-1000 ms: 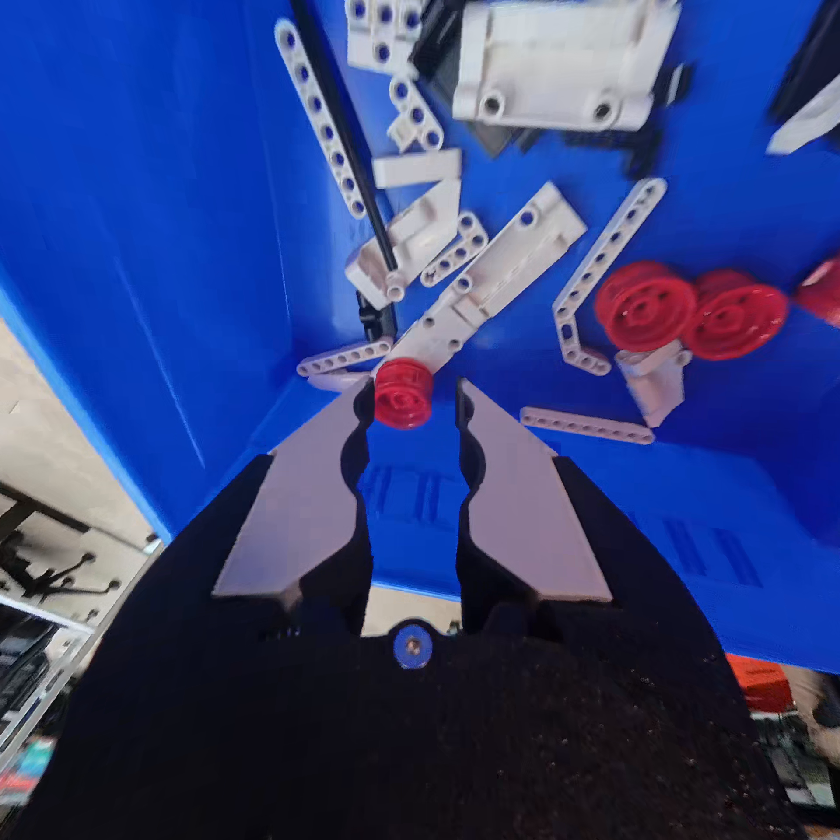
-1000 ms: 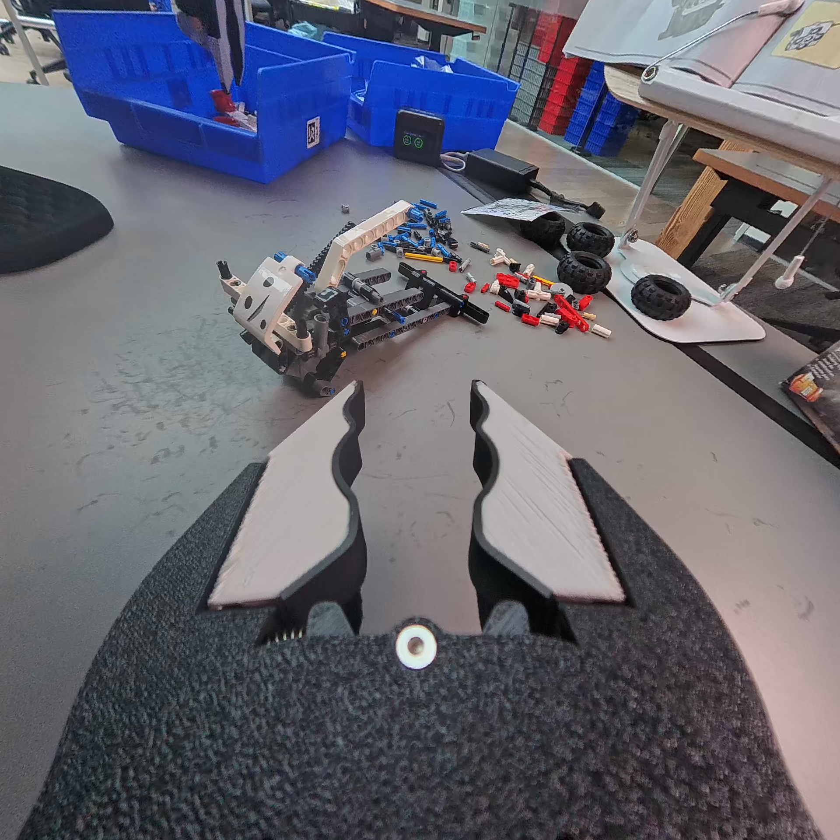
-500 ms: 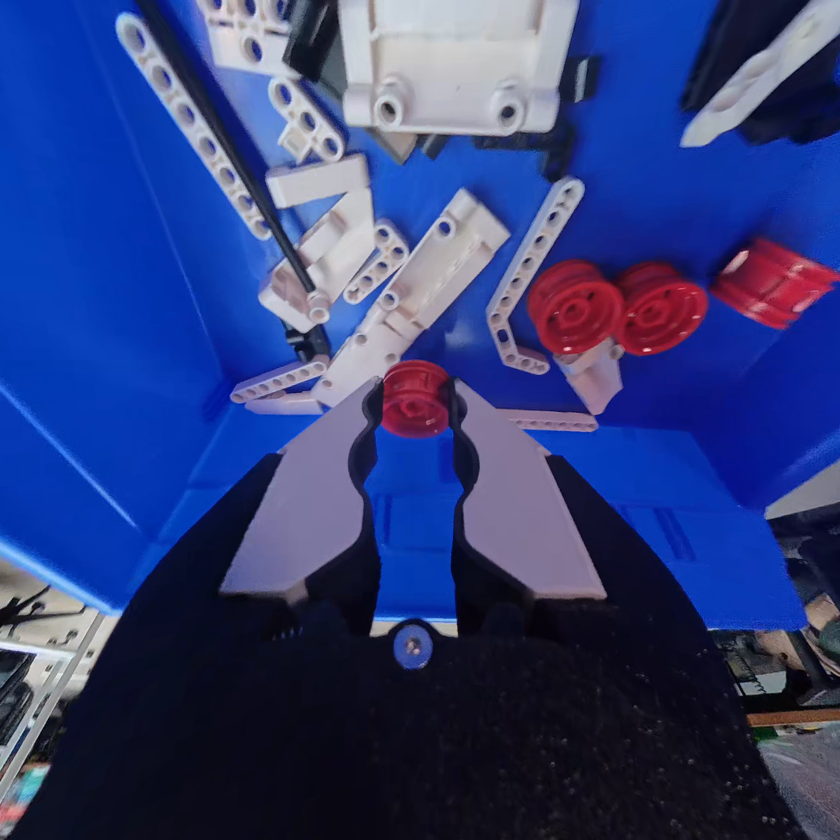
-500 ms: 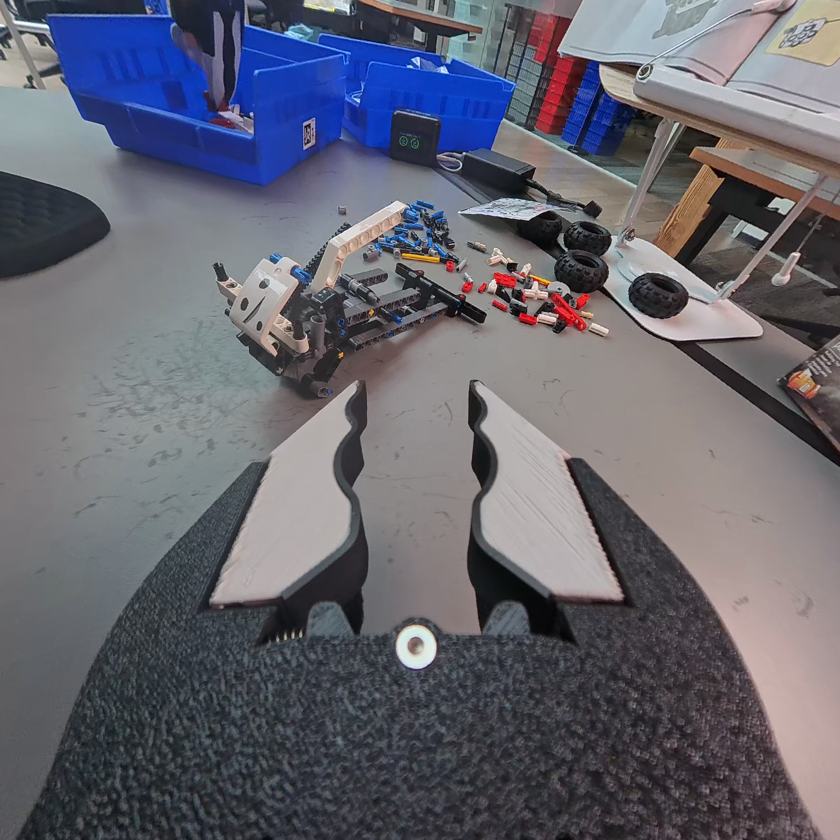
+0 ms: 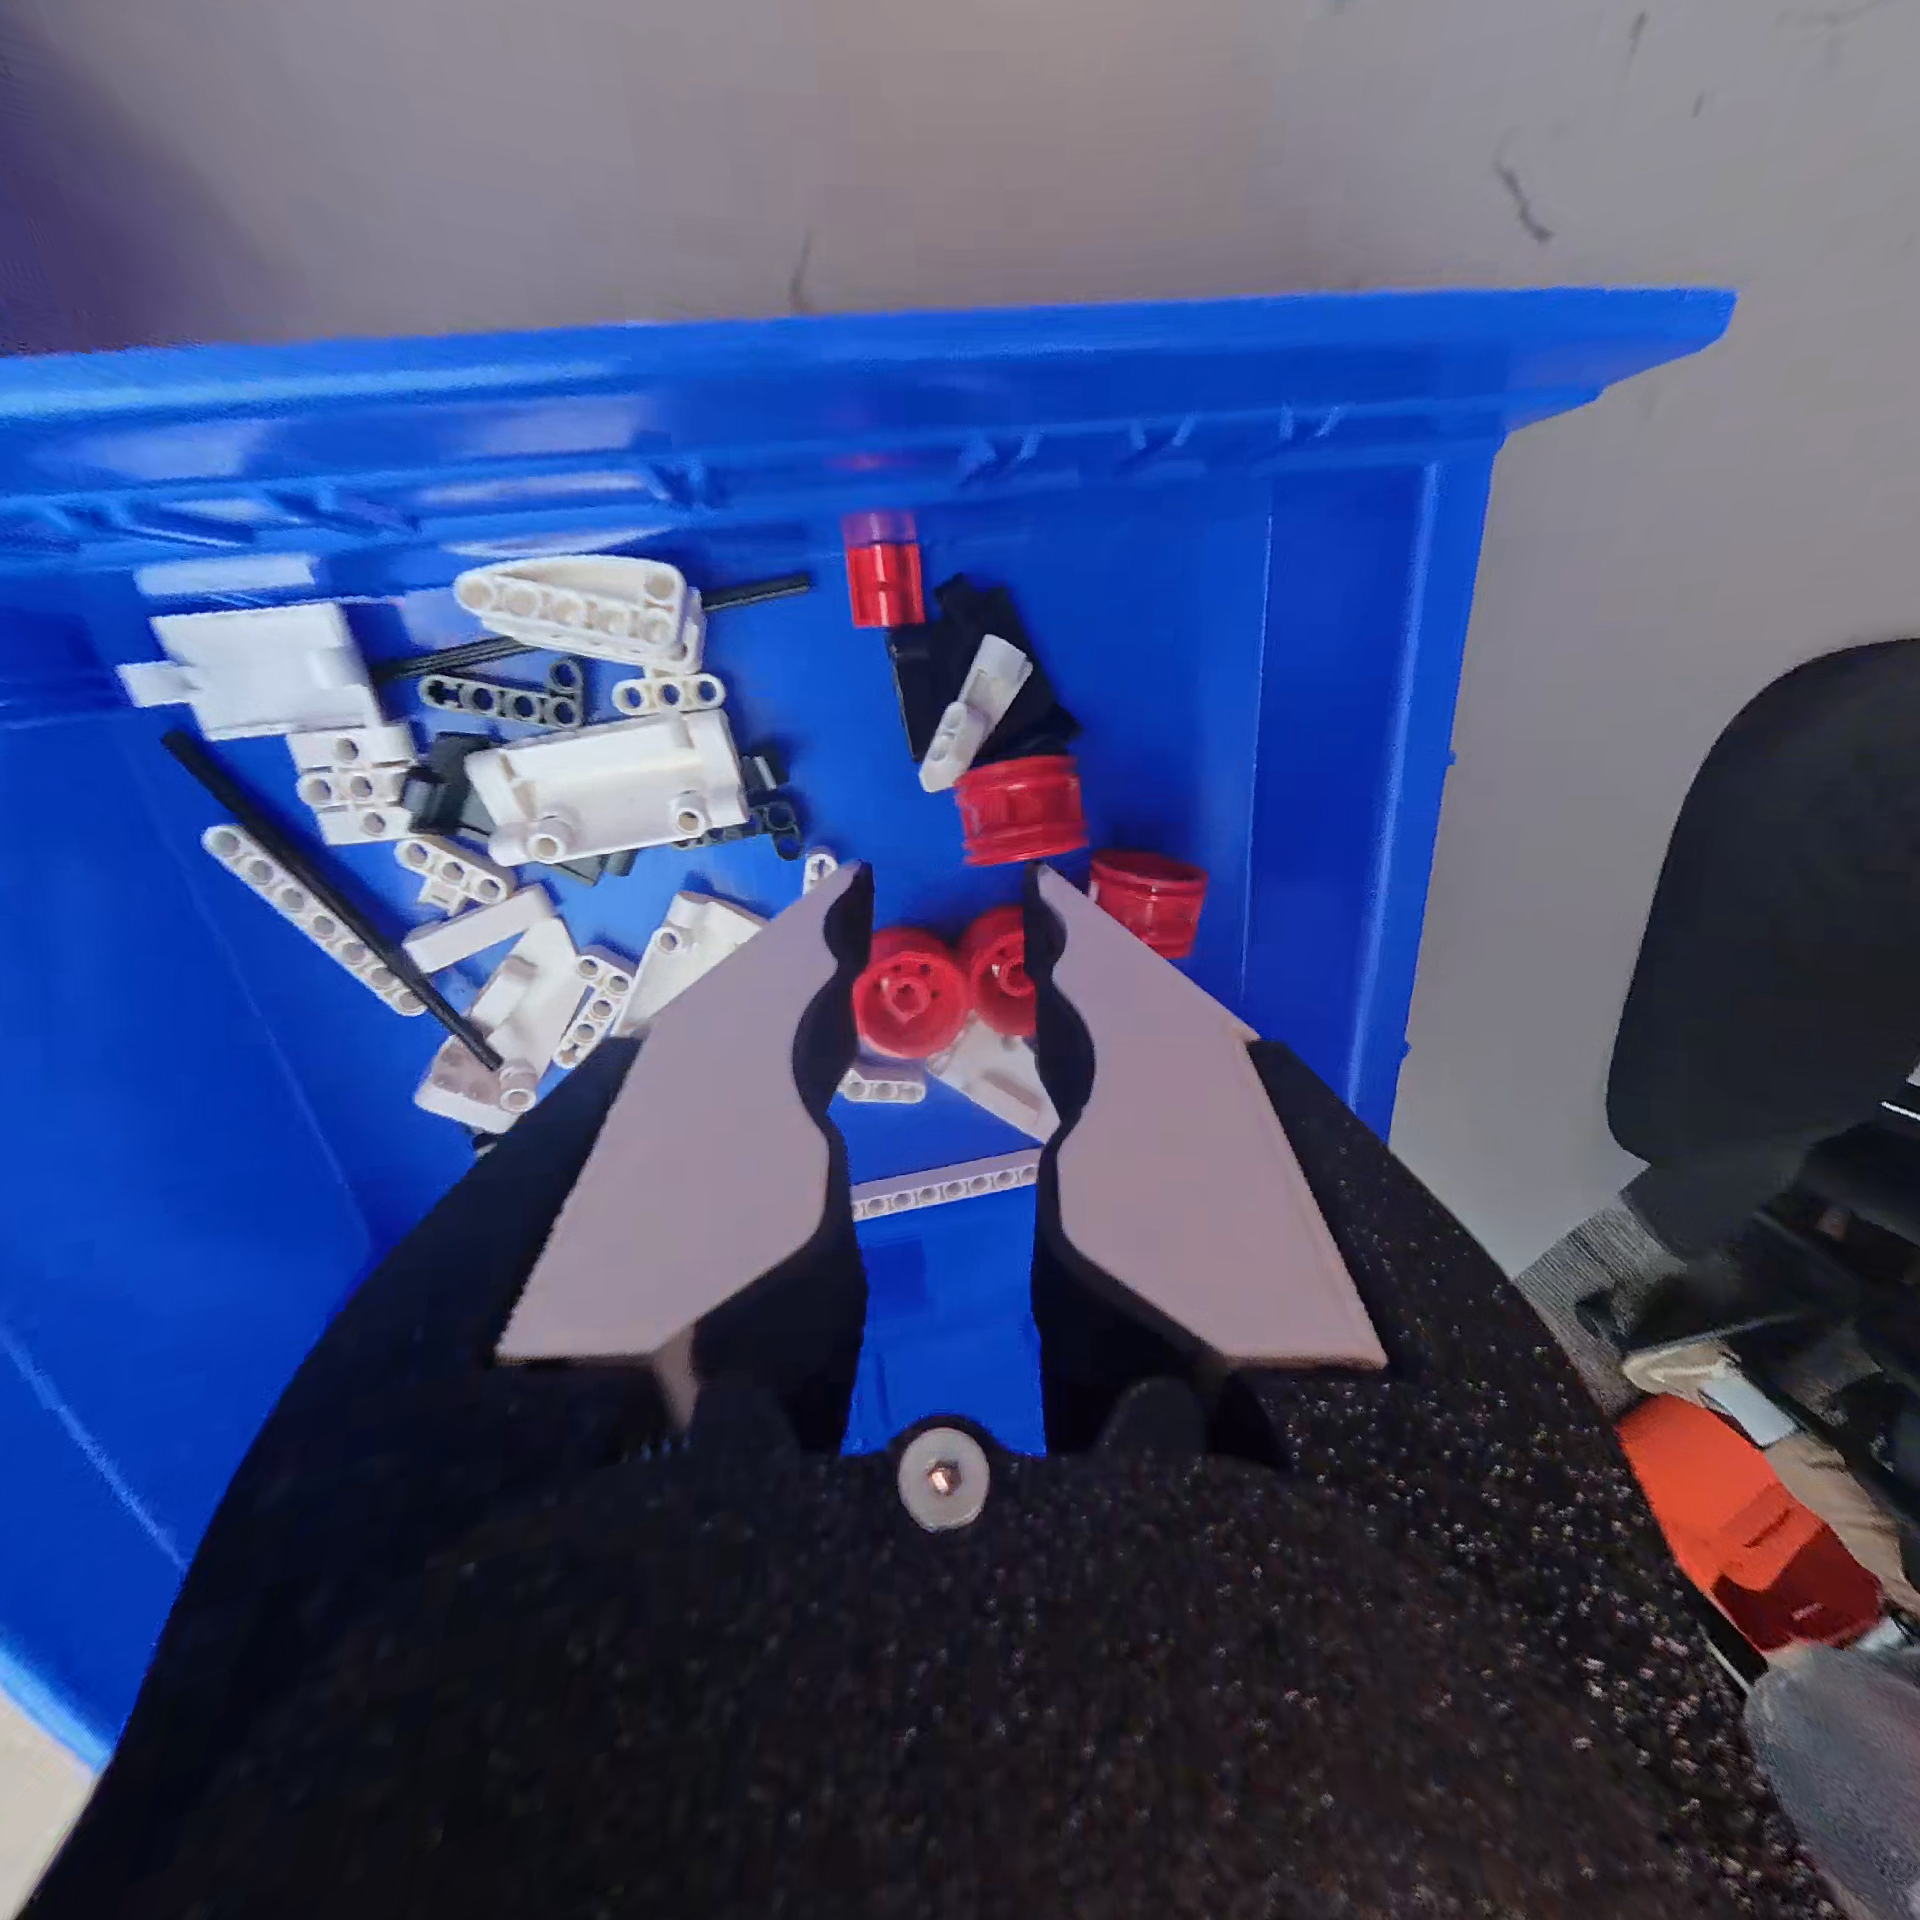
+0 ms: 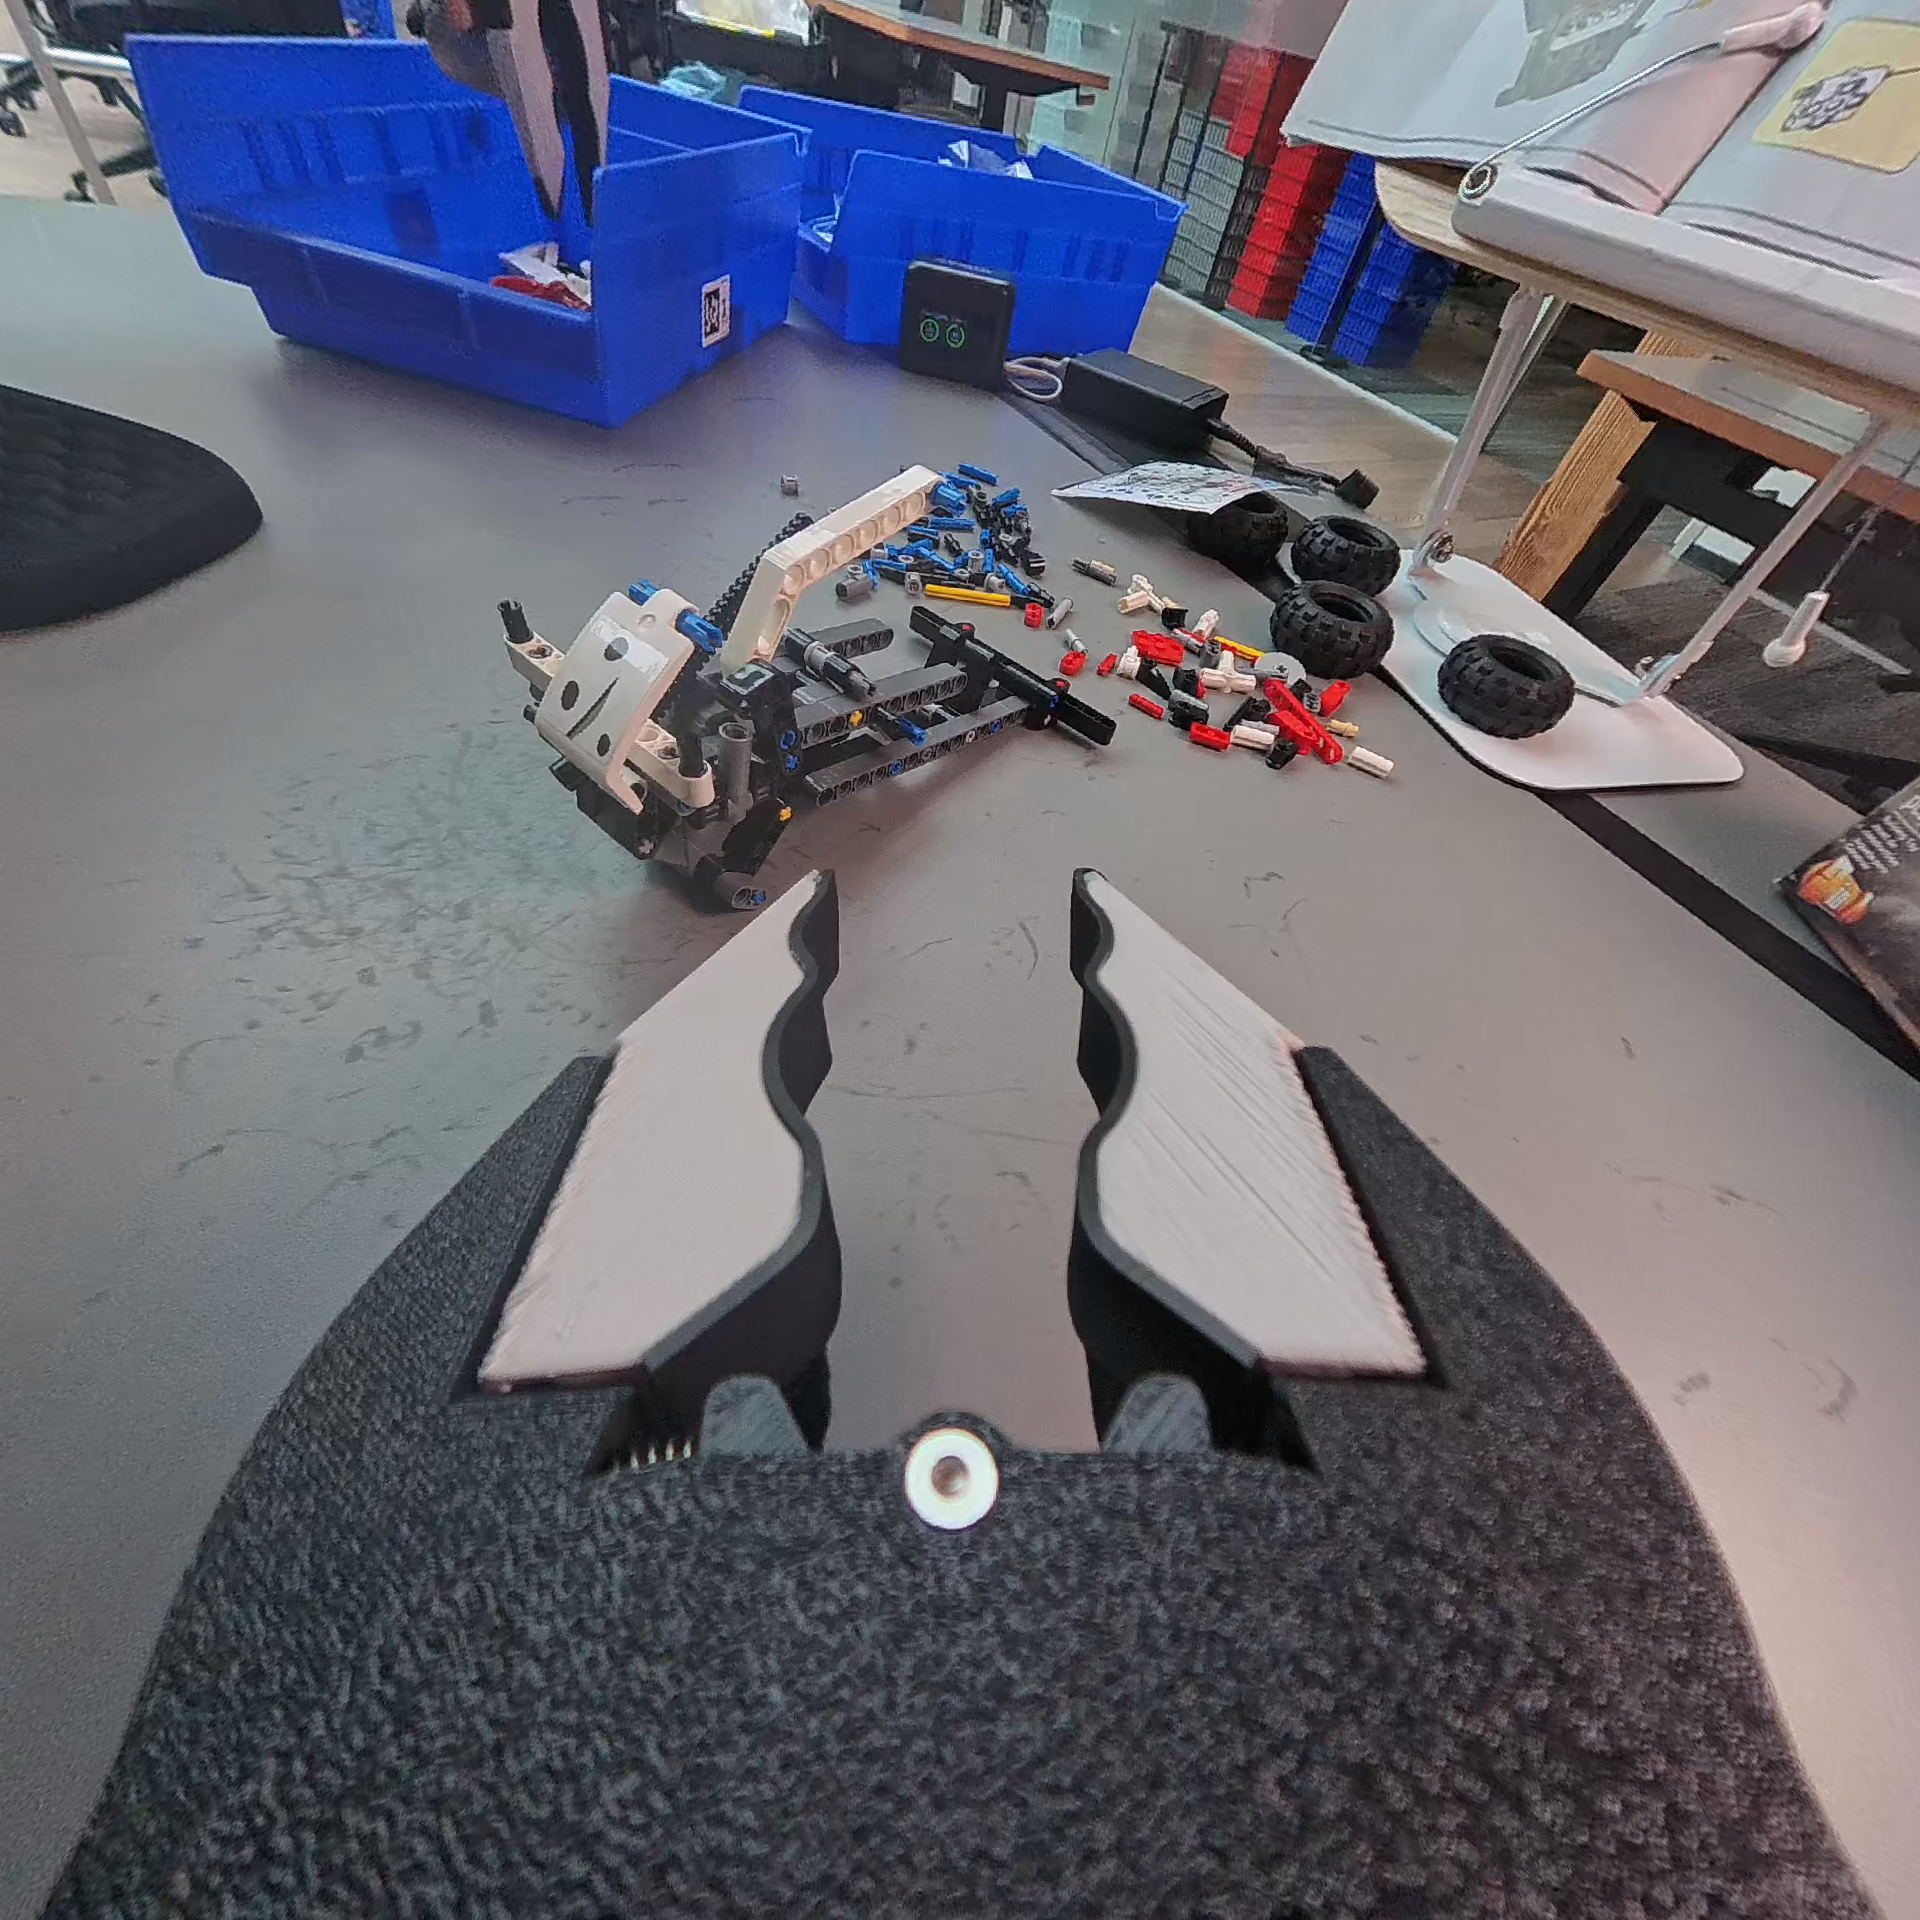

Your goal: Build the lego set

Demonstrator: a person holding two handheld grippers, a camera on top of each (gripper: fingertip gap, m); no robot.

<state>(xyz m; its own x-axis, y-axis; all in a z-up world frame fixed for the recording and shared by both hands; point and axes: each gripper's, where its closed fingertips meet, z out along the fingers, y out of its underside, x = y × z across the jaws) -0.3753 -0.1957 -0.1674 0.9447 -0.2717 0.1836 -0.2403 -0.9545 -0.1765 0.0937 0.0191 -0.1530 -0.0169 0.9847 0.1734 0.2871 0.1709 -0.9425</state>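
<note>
Both tongs gape empty: left tongs (image 5: 945,894), right tongs (image 6: 951,894).

My left hand-held gripper (image 5: 945,904) covers part of the second red wheel hub (image 5: 1000,968) and most of a white beam (image 5: 940,1187) in the blue bin (image 5: 1340,748); the bin's left wall runs off the picture's edge, and the parts there are slightly blurred; from my right wrist view, the small loose pieces (image 6: 1226,686) on the table (image 6: 312,935) are too tiny to tell apart, the booklet (image 6: 1870,914) is cut off at right, and the far bin's (image 6: 468,260) contents are mostly hidden by its wall
</note>
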